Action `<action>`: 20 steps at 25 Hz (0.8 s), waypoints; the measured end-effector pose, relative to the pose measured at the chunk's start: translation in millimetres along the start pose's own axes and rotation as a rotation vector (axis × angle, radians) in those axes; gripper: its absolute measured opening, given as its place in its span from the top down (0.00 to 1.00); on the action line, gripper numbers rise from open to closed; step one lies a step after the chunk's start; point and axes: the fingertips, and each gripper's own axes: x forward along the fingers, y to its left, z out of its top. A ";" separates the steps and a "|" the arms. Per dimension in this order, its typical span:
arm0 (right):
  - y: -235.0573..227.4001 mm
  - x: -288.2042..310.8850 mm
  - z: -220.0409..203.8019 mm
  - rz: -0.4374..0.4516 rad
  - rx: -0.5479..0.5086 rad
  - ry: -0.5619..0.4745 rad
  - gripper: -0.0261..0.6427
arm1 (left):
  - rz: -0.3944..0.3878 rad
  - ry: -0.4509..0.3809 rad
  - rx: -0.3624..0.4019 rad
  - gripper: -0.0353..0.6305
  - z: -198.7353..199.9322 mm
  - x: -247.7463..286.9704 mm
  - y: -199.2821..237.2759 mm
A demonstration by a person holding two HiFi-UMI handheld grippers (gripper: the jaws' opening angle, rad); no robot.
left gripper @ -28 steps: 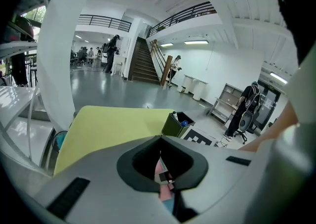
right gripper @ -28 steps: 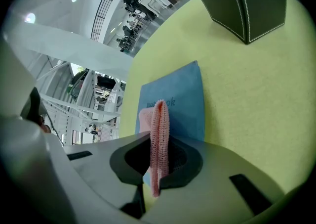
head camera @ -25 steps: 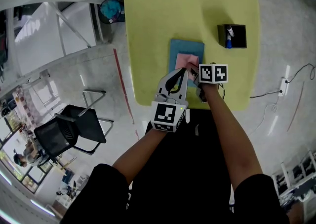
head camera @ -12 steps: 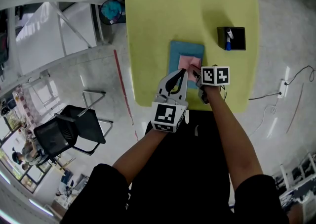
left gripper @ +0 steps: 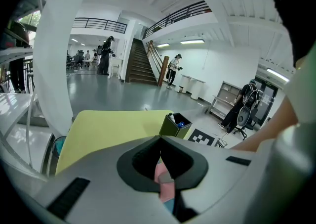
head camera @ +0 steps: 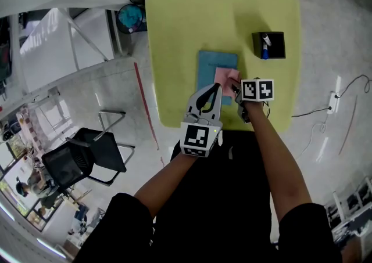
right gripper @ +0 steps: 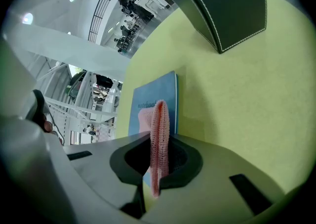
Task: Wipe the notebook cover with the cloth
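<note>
Yellow-green bench (head camera: 174,35) fills the middle of the head view, with grey floor around it and a chair off to the left. A blue notebook (head camera: 208,64) lies flat near the centre, its long axis running away from the person. The pink cloth (head camera: 225,76) lies on the near right part of the cover. The right gripper (head camera: 235,86) has its fingers closed on a fold of that cloth, which stands up between them in the right gripper view. The left gripper (head camera: 216,87) sits just beside it at the notebook's near end, fingers together and holding nothing. Bare cover lies ahead of and to the left of the right fingers, so the wipe probably runs that way. The black pen box (head camera: 268,45) stands well apart at the far right, and the bench around the notebook is open.
</note>
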 end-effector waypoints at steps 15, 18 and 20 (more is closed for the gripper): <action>-9.1 -9.9 -2.5 0.005 -0.015 -0.016 0.91 | 0.003 -0.006 -0.009 0.93 0.2 -13.6 6.8; -10.7 -10.5 -2.8 0.004 -0.011 -0.017 0.91 | 0.005 -0.001 -0.013 0.93 -4.2 -17.2 9.1; -12.4 -10.7 -3.0 0.004 0.000 -0.026 0.91 | 0.005 -0.001 -0.016 0.93 -6.9 -19.1 11.7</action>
